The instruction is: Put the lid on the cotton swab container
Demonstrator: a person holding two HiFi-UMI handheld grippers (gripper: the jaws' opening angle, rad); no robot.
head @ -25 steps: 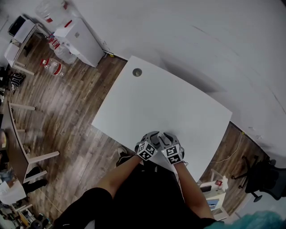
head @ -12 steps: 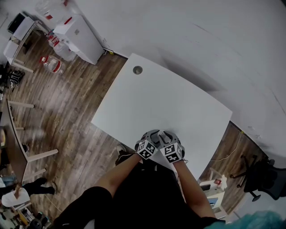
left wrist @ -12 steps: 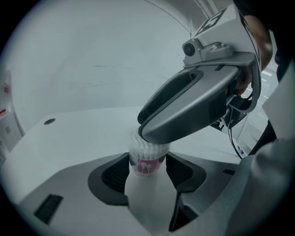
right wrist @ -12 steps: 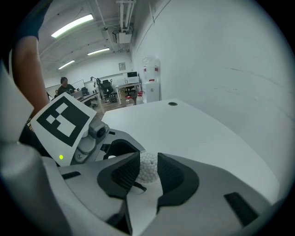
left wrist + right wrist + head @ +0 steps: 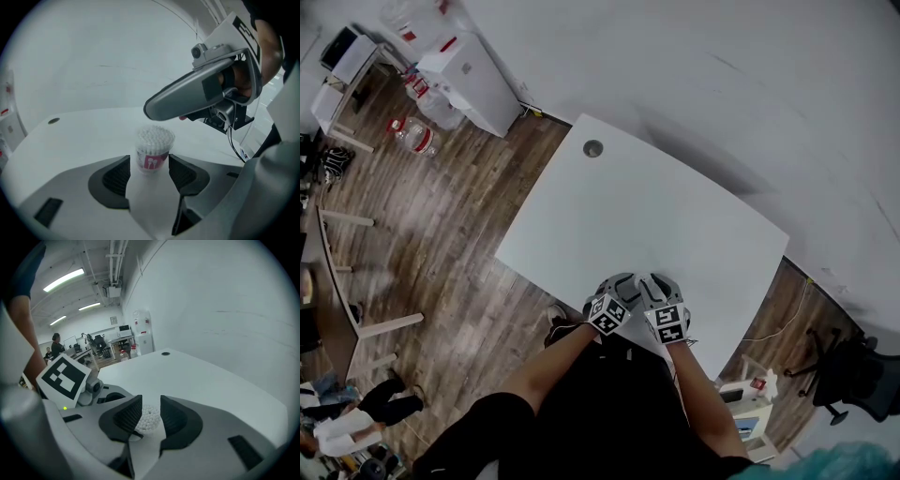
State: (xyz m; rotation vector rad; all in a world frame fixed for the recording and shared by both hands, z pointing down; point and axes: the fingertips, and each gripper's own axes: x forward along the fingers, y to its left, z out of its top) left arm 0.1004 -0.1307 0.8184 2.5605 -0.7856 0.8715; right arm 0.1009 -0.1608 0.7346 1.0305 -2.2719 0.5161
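Note:
My left gripper (image 5: 151, 171) is shut on the cotton swab container (image 5: 152, 154), a small clear tub with a pink label. It stands upright, packed with white swab heads. A grey finger (image 5: 187, 96) of my right gripper hangs just above and behind it. In the right gripper view my right gripper (image 5: 150, 416) has its jaws drawn close, and the swab heads (image 5: 149, 419) show in the gap. A faint clear rim there looks like the lid. In the head view both grippers (image 5: 612, 291) (image 5: 656, 292) meet at the table's near edge.
The white table (image 5: 656, 206) has a cable hole (image 5: 593, 148) at its far left corner. A white cabinet (image 5: 469, 80) and water bottles (image 5: 412, 136) stand on the wood floor to the left. An office chair (image 5: 853, 370) is at the right.
Both grippers stay together at the table's near edge, with hardly any shift. People at the lower left of the floor have moved.

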